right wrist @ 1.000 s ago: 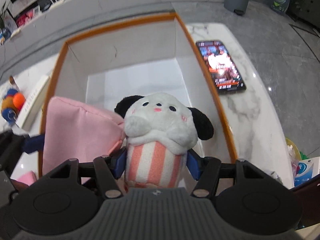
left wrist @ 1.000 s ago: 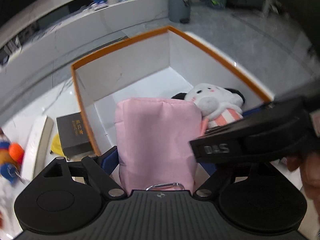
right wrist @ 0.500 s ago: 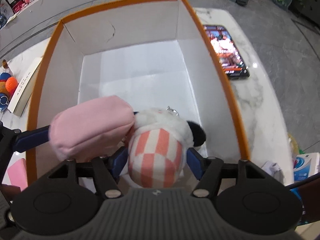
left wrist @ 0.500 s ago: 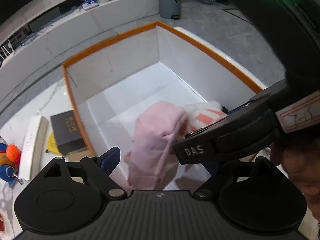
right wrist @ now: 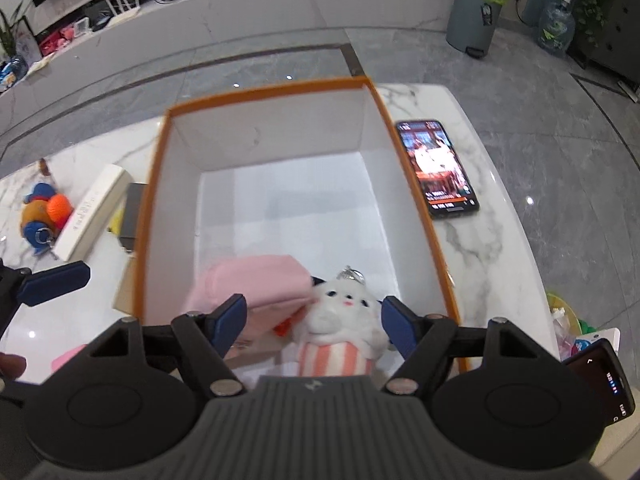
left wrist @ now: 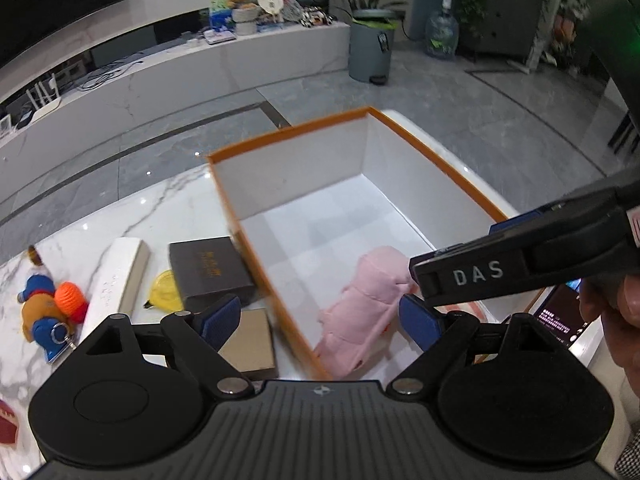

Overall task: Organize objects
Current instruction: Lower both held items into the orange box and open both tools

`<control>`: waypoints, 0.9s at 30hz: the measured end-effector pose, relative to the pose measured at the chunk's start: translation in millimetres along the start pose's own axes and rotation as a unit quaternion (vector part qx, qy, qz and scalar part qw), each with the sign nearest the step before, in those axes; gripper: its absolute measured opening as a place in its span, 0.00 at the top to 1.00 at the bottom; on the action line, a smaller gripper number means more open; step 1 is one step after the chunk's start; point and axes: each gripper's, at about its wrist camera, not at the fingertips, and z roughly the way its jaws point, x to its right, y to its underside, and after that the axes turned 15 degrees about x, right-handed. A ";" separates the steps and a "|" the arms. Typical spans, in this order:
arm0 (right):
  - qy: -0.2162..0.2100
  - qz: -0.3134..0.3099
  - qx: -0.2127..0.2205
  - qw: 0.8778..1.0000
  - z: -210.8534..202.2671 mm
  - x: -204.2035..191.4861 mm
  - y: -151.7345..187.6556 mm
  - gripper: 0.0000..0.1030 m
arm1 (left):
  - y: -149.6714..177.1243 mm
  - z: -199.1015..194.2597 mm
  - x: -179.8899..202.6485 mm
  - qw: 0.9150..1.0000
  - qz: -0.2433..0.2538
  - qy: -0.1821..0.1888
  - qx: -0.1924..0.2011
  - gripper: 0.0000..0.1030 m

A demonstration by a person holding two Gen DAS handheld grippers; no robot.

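Observation:
A white box with an orange rim stands on the marble table. On its floor at the near end lie a pink pouch and a white plush panda with a striped body, side by side. My right gripper hovers above the panda with its jaws opening; the pads stand clear of the plush. My left gripper is open and holds nothing, above the box's left wall, with the pink pouch below to its right. The right gripper's black housing crosses the left wrist view.
Left of the box lie a black box, a brown carton, a yellow item, a long white box and an orange-and-blue toy. A lit phone lies right of the box. A hand holds the right gripper.
Both grippers let go and rose. The pink pouch and the panda dropped to the box floor. The left gripper shifted left over the box wall; the right jaws widened.

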 end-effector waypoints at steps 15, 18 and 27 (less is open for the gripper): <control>-0.074 -0.017 0.039 0.996 -30.9 -87.5 8.0 0.26 | 15.8 -44.7 -81.0 0.997 -0.070 -0.026 0.024 0.01; -0.088 -0.015 0.038 0.995 -31.5 -101.7 12.6 0.26 | 24.7 -52.3 -94.7 0.996 -0.078 -0.031 0.025 0.01; -0.110 -0.012 0.022 0.994 -14.2 -139.8 40.4 0.26 | 66.0 -55.7 -128.4 0.992 -0.116 -0.046 0.009 0.01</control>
